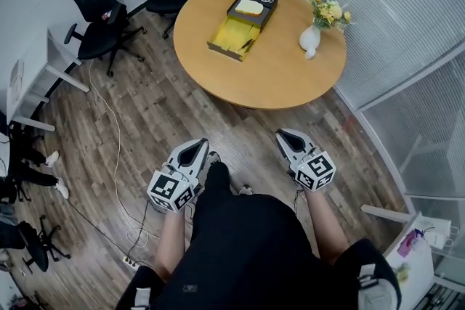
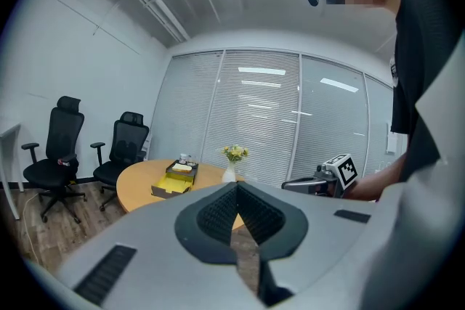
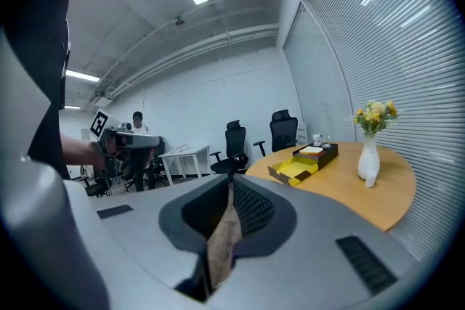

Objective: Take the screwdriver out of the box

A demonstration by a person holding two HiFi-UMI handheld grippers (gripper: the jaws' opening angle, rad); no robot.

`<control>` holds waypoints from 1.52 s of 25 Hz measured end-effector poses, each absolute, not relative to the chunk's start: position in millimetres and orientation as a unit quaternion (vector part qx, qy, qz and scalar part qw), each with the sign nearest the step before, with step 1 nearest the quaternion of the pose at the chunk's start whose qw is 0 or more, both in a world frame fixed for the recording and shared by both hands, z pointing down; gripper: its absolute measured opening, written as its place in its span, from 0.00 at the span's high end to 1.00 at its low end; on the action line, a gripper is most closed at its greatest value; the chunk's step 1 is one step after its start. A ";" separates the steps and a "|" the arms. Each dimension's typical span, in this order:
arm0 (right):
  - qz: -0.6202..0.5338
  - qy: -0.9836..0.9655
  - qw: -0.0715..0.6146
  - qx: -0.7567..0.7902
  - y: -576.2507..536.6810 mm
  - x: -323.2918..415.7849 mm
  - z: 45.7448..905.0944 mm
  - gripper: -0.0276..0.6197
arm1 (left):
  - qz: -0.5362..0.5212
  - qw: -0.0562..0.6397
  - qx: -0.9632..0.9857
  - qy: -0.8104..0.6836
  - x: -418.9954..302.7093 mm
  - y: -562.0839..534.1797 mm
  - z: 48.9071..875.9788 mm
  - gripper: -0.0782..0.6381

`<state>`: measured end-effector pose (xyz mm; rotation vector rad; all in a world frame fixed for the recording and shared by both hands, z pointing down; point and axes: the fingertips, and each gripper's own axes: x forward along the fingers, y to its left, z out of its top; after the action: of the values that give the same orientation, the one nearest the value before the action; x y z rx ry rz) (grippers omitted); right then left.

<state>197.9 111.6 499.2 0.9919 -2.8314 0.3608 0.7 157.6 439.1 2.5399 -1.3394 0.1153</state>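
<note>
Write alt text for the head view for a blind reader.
Seen from above, a person in black holds the left gripper and right gripper, both shut, over a wood floor, short of a round table. On it sit an open yellow box, a black tray and a flower vase.

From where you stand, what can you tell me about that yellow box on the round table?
The yellow box is shallow, rectangular and open, with dark walls and a yellow lining. It lies flat on the wooden table, its far end against a dark tray. A slim dark tool, perhaps the screwdriver, lies inside near one corner.
</note>
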 end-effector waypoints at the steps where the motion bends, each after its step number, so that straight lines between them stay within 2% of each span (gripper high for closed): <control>1: 0.120 -0.934 0.061 0.331 108.2 198.5 499.9 0.93 | 0.040 0.136 0.877 -0.460 0.1 153.7 441.1 0.88; 38: 0.119 -0.889 0.096 0.431 -23.7 135.7 504.8 0.93 | 0.057 0.142 0.928 -0.340 -52.3 -31.9 448.3 0.88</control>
<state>135.7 -23.7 504.8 1.2771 -2.6346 0.3534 -52.3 -31.9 448.3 2.6765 -0.9817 0.1649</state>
